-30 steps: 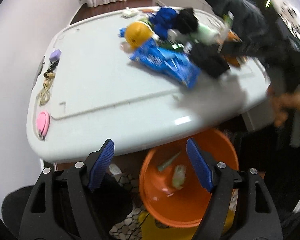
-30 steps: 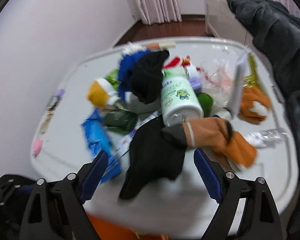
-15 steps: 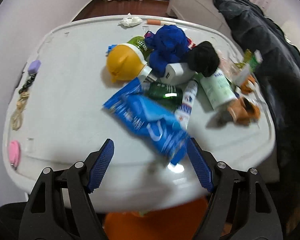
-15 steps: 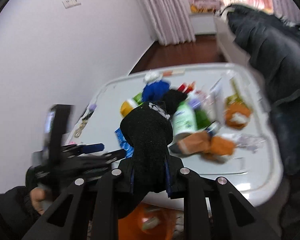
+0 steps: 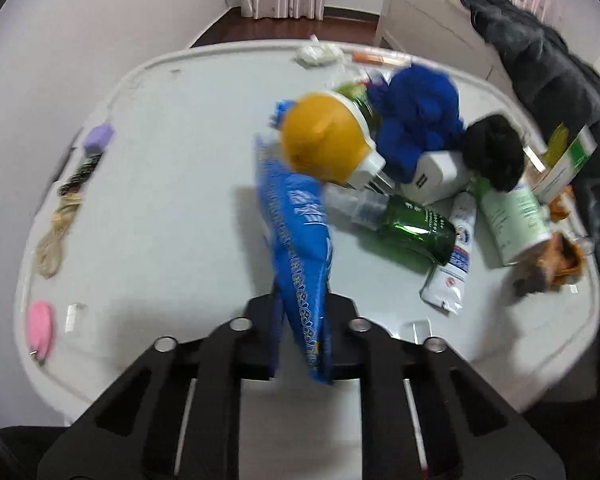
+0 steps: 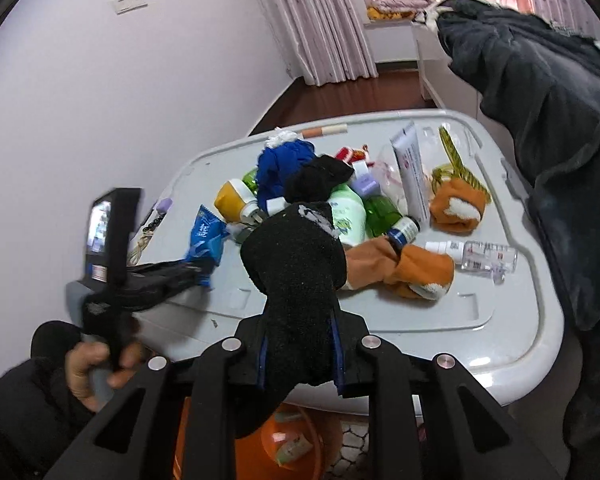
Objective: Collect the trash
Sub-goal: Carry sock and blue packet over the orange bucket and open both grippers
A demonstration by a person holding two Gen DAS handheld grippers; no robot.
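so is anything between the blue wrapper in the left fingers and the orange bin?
Only the white plastic table edge. The crinkled blue snack wrapper hangs over the tabletop, clamped in the left gripper. The round orange plastic bin sits on the floor below that near edge, mouth open, partly hidden by the right gripper.

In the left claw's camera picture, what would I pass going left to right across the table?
Pink oval thing → purple clip → blue snack bag held in the left claw → green glass bottle → pale green bottle → orange cloth at the right edge.
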